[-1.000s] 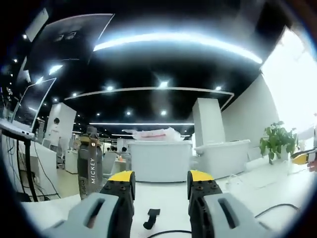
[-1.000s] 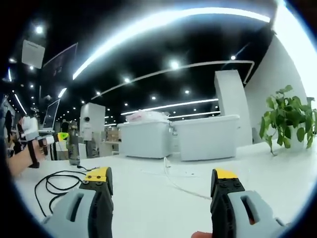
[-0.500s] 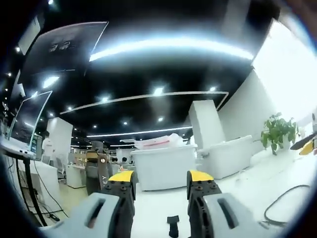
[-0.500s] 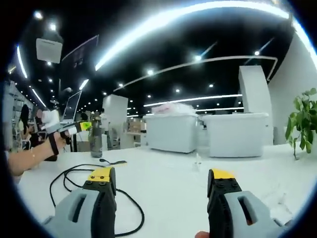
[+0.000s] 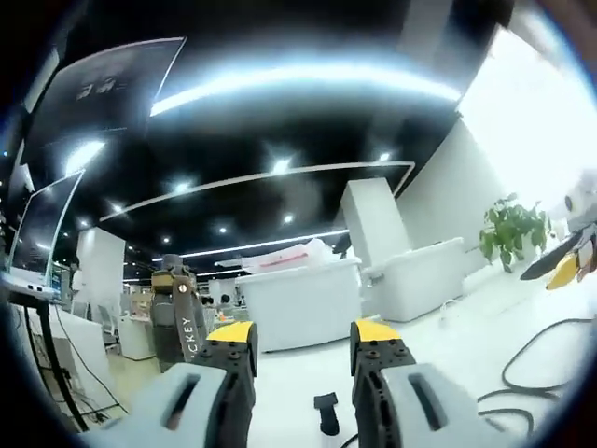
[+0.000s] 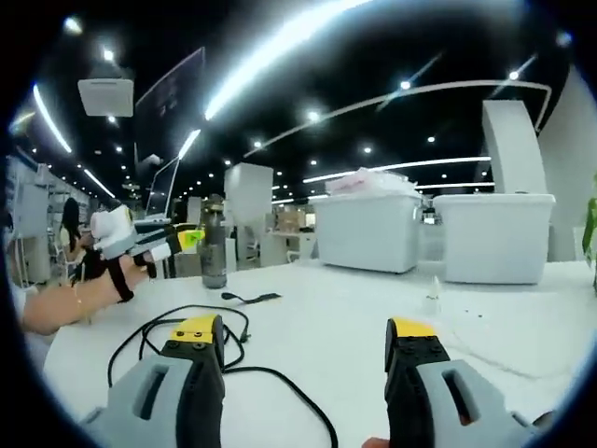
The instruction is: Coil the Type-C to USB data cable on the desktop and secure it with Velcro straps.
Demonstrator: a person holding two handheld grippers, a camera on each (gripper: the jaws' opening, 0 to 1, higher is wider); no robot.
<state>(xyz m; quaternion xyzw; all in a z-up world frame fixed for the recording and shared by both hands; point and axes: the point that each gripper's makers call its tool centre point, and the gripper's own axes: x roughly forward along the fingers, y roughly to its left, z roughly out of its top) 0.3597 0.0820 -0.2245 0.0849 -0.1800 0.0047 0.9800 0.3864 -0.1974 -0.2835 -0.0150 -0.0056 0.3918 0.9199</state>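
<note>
In the right gripper view a black data cable lies in loose loops on the white desktop, just beyond my right gripper, which is open and holds nothing. A black Velcro strap lies flat farther back, near a dark bottle. At the left a person's hand carries the other gripper above the desk. In the left gripper view my left gripper is open over the desk; the strap shows between its jaws, and cable loops lie at the right.
Two white storage bins stand at the back of the desk, and a thin white cord trails in front of them. A potted plant sits at the far right in the left gripper view. A laptop stands at the left.
Both views have swung, the right one toward the left. The cable loops and strap now sit nearer the middle of the right gripper view. More cable shows at the right of the left gripper view.
</note>
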